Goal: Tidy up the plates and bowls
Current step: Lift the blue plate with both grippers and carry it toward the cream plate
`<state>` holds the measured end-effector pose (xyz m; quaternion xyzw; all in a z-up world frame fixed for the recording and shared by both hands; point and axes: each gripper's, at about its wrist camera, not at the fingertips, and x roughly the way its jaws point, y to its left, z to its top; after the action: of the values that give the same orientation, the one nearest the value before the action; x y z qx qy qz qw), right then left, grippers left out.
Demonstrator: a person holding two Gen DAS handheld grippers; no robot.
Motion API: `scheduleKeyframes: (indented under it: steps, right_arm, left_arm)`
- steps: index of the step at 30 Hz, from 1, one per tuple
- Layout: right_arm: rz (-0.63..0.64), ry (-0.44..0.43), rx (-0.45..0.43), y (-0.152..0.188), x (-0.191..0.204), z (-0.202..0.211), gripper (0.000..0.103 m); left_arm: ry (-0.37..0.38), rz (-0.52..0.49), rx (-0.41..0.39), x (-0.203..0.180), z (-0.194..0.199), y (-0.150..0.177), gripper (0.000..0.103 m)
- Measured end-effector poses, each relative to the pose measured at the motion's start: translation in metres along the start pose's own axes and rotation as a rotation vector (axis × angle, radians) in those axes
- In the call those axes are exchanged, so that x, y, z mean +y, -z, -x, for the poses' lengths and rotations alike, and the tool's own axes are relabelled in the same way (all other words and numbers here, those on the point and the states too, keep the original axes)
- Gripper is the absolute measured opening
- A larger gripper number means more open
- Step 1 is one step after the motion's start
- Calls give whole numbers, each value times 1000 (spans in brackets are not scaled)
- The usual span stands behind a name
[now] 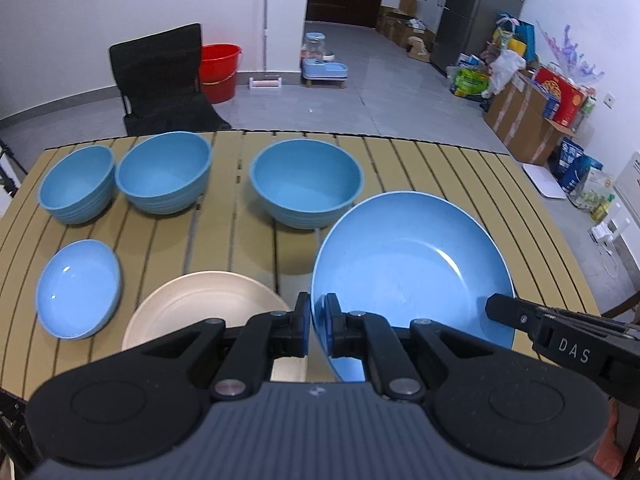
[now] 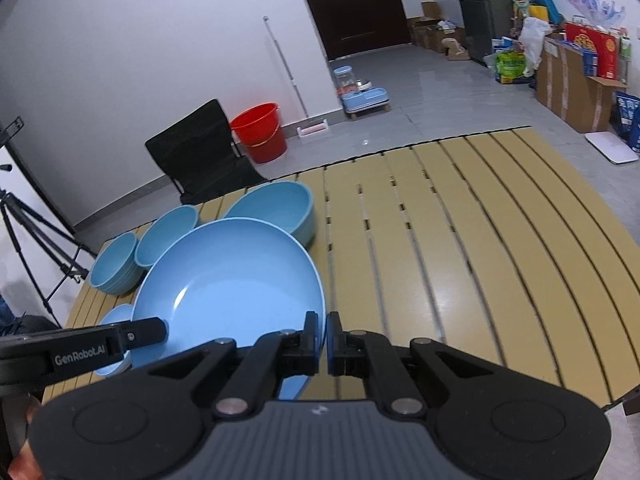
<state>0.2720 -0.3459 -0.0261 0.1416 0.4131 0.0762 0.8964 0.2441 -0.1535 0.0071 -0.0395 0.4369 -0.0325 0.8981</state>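
A large blue plate [image 1: 400,264] hangs tilted above the tan slatted table [image 1: 420,168], held by both grippers. My left gripper [image 1: 318,310] is shut on its left rim. My right gripper [image 2: 323,330] is shut on the opposite rim of the same plate [image 2: 224,280]. Along the table's far side stand three blue bowls, two close together [image 1: 76,184] [image 1: 164,172] and one apart [image 1: 306,182]. A small blue plate [image 1: 78,288] lies at the near left. Beside it is a beige plate [image 1: 208,300], partly hidden by my left gripper.
Bare slats [image 2: 460,240] fill the table's right half. Behind the far edge stand a black chair [image 1: 160,80] and a red bucket [image 1: 218,72]. A tripod [image 2: 28,232] is off the table's left side. Cardboard boxes [image 1: 524,120] and bags line the right wall.
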Motion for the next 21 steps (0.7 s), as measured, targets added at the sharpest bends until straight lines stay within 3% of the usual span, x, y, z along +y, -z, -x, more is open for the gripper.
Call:
scheduleKeyframes:
  steps: [21]
  right_arm:
    - [74,-72,88,17,87,-46,4]
  left_arm:
    - [-74,108,28,92,1,16,7]
